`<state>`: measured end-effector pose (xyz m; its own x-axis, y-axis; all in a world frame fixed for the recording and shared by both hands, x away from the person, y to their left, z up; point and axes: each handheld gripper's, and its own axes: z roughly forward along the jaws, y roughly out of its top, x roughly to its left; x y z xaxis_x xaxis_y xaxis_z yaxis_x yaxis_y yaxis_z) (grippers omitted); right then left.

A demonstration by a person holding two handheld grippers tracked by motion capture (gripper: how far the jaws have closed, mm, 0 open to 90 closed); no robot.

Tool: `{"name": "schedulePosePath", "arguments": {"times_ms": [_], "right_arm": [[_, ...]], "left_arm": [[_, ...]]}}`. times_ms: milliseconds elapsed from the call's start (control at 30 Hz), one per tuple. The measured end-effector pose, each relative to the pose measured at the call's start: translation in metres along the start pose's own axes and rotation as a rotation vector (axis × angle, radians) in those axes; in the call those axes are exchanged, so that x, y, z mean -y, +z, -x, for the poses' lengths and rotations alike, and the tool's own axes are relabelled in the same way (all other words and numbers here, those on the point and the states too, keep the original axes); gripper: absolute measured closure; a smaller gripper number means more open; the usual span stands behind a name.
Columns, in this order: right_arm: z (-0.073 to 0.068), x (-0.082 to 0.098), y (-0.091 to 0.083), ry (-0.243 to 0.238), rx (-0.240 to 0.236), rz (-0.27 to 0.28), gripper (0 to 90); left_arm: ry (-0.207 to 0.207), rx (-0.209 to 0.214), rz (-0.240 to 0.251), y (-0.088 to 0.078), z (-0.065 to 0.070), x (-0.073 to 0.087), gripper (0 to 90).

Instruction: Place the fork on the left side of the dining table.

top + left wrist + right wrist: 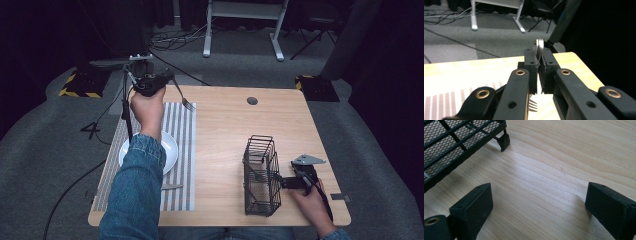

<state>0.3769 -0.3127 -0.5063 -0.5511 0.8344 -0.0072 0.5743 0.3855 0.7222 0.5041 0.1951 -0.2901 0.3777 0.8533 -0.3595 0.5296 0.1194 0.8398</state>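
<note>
— From the high view, what do we have in the containers?

— We see a black wire basket point(261, 176) on the right of the wooden table point(225, 130); something thin and pale leans inside it, too small for us to name. A white plate point(171, 148) sits on a striped placemat point(182, 150) at the left, with a knife point(171, 186) lying just beside the plate's near edge.

— And the hands?

— Our left gripper point(159, 80) hangs over the far left corner, clamped on a fork point(183, 98) whose tines point down over the mat. Our right gripper point(281, 182) rests just beside the basket.

— The room?

— Grey carpet, cables, white desk legs point(240, 30) behind.

— In the left gripper view?

— We see the left gripper point(539, 65) with its jaws pressed tight on the fork point(539, 46); the handle end rises above them, the tines show below. Table edge and carpet lie beyond.

— The right gripper view?

— Our right gripper point(537, 202) has its jaws wide apart over bare wood, gripping nothing. The basket's point(461, 140) mesh corner and foot stand at upper left.
</note>
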Motion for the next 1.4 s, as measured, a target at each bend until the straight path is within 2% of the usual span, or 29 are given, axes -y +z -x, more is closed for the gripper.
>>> {"name": "schedulePosePath", "arguments": {"times_ms": [233,533,633,700,967,1200,1400], "right_arm": [[0.000,0.000,0.000,0.001,0.000,0.000,8.0],[0.000,0.000,0.000,0.000,0.000,0.001,8.1],[0.000,0.000,0.000,0.000,0.000,0.001,8.1],[0.000,0.000,0.000,0.000,0.000,0.001,8.1],[0.000,0.000,0.000,0.000,0.000,0.001,8.1],[0.000,0.000,0.000,0.000,0.000,0.001,8.1],[0.000,0.000,0.000,0.000,0.000,0.001,8.1]], "left_arm": [[-0.045,-0.066,-0.032,0.004,-0.018,0.001,85.7],[-0.088,-0.109,-0.064,0.009,-0.038,0.009,85.7],[-0.098,-0.112,-0.069,0.009,-0.044,0.013,85.7],[-0.086,-0.101,-0.064,0.009,-0.049,0.016,85.7],[-0.085,-0.071,-0.060,0.007,-0.063,0.027,85.7],[-0.091,-0.086,-0.079,0.011,-0.075,0.037,85.6],[-0.119,-0.093,-0.090,0.020,-0.081,0.050,85.6]]}}
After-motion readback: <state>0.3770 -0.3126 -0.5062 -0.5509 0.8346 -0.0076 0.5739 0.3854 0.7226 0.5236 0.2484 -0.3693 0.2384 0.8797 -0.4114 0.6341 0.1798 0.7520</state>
